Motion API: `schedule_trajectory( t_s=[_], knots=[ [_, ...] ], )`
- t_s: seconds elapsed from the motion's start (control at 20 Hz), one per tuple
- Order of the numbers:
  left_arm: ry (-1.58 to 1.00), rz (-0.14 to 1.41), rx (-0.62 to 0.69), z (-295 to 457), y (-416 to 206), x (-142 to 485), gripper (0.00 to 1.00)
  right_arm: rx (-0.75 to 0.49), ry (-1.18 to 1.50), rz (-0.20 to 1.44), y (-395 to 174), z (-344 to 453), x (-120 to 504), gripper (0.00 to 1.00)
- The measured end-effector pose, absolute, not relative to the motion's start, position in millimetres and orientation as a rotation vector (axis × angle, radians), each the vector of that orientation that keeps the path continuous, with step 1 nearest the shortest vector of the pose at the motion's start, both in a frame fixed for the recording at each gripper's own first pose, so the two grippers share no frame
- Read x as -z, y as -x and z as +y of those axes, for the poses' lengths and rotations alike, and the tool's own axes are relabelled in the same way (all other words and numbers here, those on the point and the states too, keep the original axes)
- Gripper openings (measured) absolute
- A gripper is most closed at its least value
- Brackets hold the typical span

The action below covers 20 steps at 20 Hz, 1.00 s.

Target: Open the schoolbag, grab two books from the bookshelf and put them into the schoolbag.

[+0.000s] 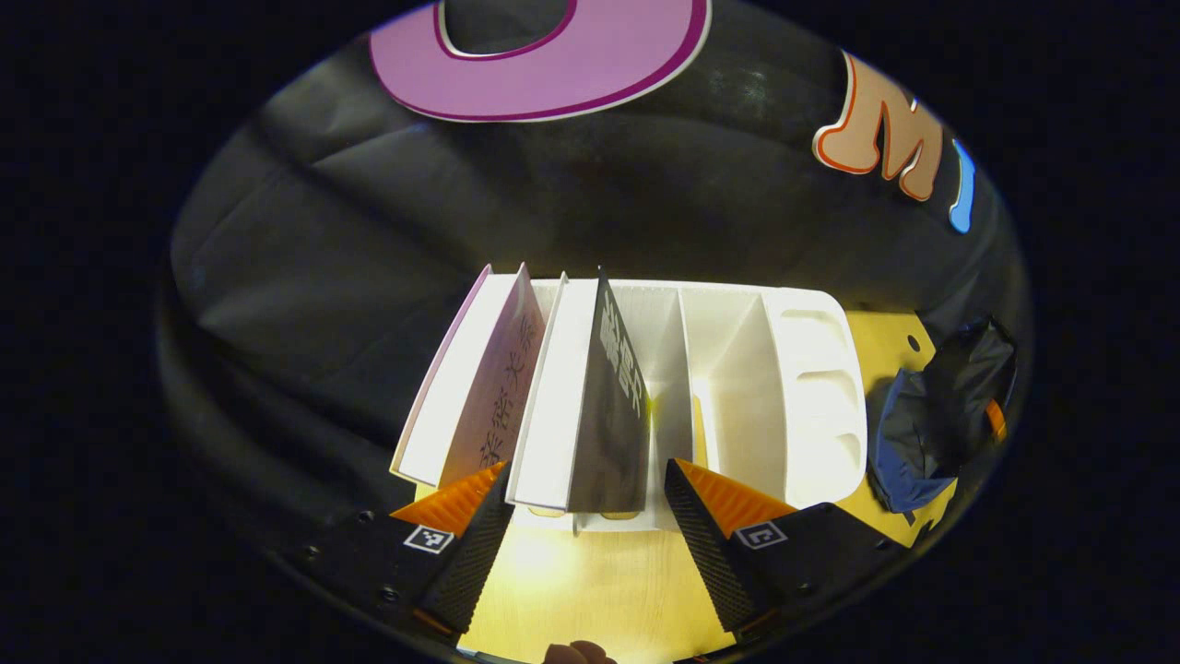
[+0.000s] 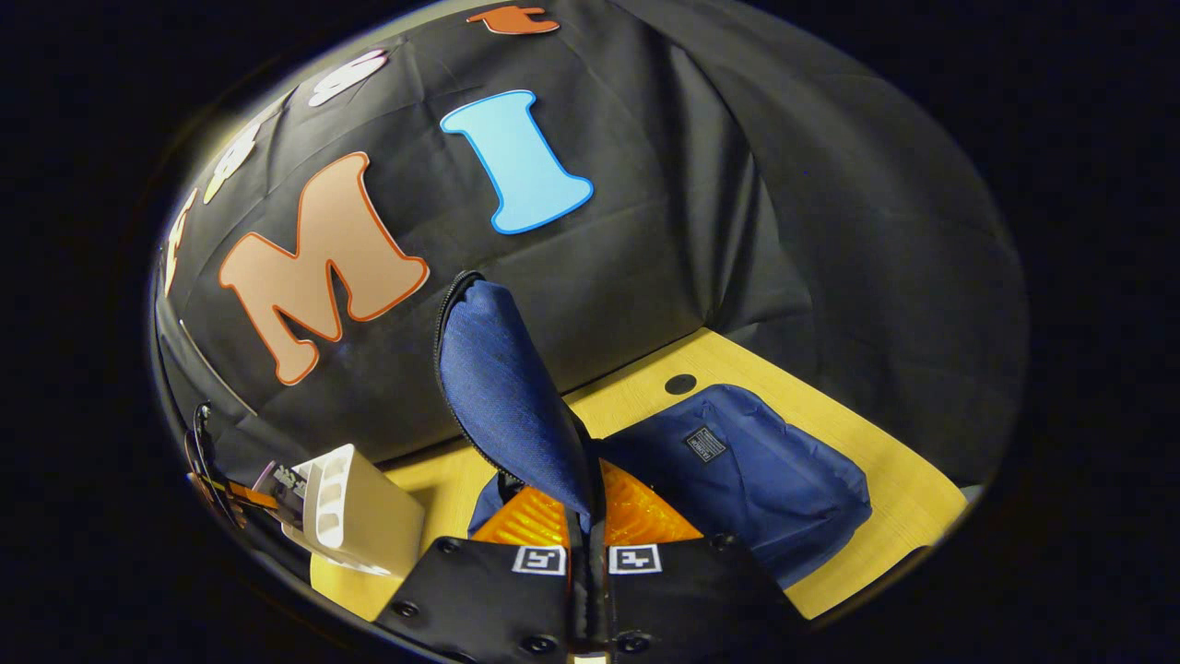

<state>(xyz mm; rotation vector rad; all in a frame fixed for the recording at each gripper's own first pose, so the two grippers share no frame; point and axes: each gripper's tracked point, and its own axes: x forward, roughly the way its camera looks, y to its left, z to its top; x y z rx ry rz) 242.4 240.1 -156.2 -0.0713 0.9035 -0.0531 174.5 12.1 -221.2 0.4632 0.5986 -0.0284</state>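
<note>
The left gripper (image 1: 586,468) is being seen as two wedge-shaped fingers (image 1: 710,544) with ridged faces, getting thinner toward the bookshelf (image 1: 816,387). A small square checker sticker (image 1: 429,539) is being worn on each finger. Little round screws (image 1: 366,517) are being shown farther from the bookshelf. The right gripper (image 2: 587,503) is being marked by two such stickers (image 2: 539,559), with screws (image 2: 404,609) set behind them.
</note>
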Motion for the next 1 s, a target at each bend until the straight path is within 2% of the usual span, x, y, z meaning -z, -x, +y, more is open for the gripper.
schedule_trajectory(
  t_s=[0.25, 0.4, 0.55, 0.65, 0.75, 0.8, 0.9, 1.0],
  knots=[
    [0.030, 0.940, 0.110, 231.7, -256.9, 161.1, 0.94, 0.034, -0.457, 0.603, -175.7, 13.6, 223.4, 0.05],
    [-0.002, 0.960, 0.137, 228.3, -263.6, 162.3, 0.89, 0.040, -0.458, 0.604, -175.9, 14.2, 223.9, 0.03],
    [-0.019, 0.983, 0.163, 230.3, -266.7, 166.7, 0.82, 0.048, -0.459, 0.604, -173.7, 13.1, 222.9, 0.05],
    [-0.033, 1.005, 0.165, 237.1, -265.8, 169.8, 0.72, 0.053, -0.463, 0.603, -172.2, 13.0, 221.5, 0.03],
    [-0.032, 1.035, 0.193, 237.5, -262.8, 172.8, 0.51, 0.054, -0.464, 0.603, -172.0, 13.5, 222.7, 0.05],
    [-0.018, 1.033, 0.231, 231.4, -263.2, 169.9, 0.48, 0.053, -0.463, 0.604, -172.9, 13.4, 223.0, 0.03],
    [-0.032, 1.053, 0.237, 228.6, -258.2, 168.0, 0.38, 0.051, -0.460, 0.605, -172.3, 13.2, 221.9, 0.05],
    [-0.024, 1.055, 0.234, 225.4, -256.5, 167.6, 0.35, 0.048, -0.459, 0.608, -171.0, 13.9, 223.8, 0.03]
  ],
)
